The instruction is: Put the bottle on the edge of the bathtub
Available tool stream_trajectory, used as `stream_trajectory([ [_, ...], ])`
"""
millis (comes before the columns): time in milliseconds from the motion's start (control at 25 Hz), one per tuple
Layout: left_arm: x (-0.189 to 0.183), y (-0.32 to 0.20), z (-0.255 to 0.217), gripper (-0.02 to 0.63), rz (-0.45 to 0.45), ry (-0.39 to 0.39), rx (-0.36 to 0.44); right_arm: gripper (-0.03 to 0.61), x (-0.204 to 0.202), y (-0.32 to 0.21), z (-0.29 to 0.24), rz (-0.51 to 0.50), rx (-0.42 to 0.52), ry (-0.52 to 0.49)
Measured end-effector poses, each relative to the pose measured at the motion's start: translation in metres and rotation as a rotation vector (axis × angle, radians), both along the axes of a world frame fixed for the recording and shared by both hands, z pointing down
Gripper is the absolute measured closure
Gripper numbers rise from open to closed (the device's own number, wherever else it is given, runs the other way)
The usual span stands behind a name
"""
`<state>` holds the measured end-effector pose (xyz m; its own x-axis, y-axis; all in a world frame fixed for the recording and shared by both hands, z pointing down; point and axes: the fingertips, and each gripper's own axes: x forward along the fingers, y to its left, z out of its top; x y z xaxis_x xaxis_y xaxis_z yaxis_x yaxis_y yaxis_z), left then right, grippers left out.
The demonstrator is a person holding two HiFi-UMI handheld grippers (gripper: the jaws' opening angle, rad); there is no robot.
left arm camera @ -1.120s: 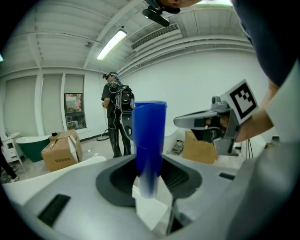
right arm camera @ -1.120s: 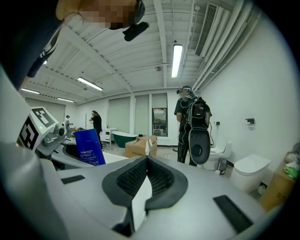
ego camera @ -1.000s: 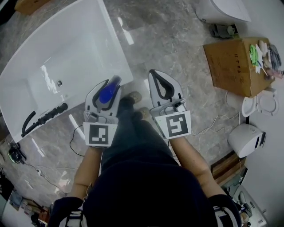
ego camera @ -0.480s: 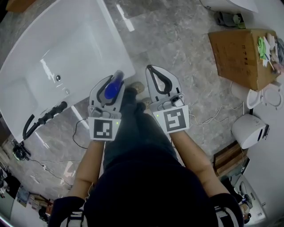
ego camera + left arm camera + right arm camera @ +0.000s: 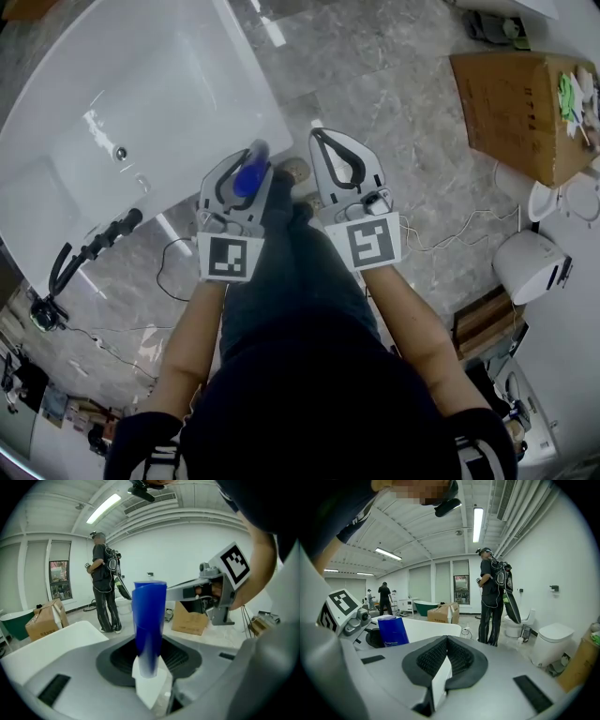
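Bathtub: one white bathtub [image 5: 246, 80] at the upper left of the head view, with a small round drain [image 5: 119, 153] in its floor.
Hand shower: one black handset [image 5: 94, 248] lying along the tub's lower left rim.
Cables: thin wires [image 5: 164, 272] trailing over the grey marble floor beside the tub.
My left gripper: my left gripper [image 5: 236, 187] is clamped on the bottle, one jaw on each side, spread wide around its body.
Bottle: one blue bottle [image 5: 149, 620], lying lengthwise between my left jaws and sticking out past their tips. From the head view it sits at the tub's near edge, close to the corner. I cannot tell whether it is above the rim or the floor.
My right gripper: my right gripper [image 5: 333, 159] is just beside the left one. Its jaws are pressed together with nothing between them.
Cardboard box: one brown box [image 5: 520, 103] at the upper right, with green and white scraps on top.
Toilets: two white pieces at the right edge, a toilet with its seat showing [image 5: 562, 202] and a rounded one [image 5: 536, 267] below it.
People: two in my right gripper view, one far off [image 5: 385, 597] and one nearer in dark clothes [image 5: 490, 602].
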<state>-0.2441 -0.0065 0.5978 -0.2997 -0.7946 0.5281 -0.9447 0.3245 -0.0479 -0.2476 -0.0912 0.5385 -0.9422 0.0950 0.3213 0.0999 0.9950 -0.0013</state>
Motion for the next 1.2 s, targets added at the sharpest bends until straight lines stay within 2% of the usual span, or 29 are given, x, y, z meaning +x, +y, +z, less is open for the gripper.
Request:
stream_trajectory([
  [400,-0.001,-0.001,0.043,0.462,0.026,0.027,-0.027,0.561,0.003,0.007,0.045,-0.017,-0.004,0.083],
  [640,0.008,-0.008,0.072,0.462,0.104,0.027,-0.046,0.561,0.004,0.003,0.060,-0.006,-0.010,0.105],
  [1200,0.004,-0.010,0.119,0.462,0.144,0.044,-0.098,0.561,0.004,0.013,0.077,-0.028,-0.022,0.134],
])
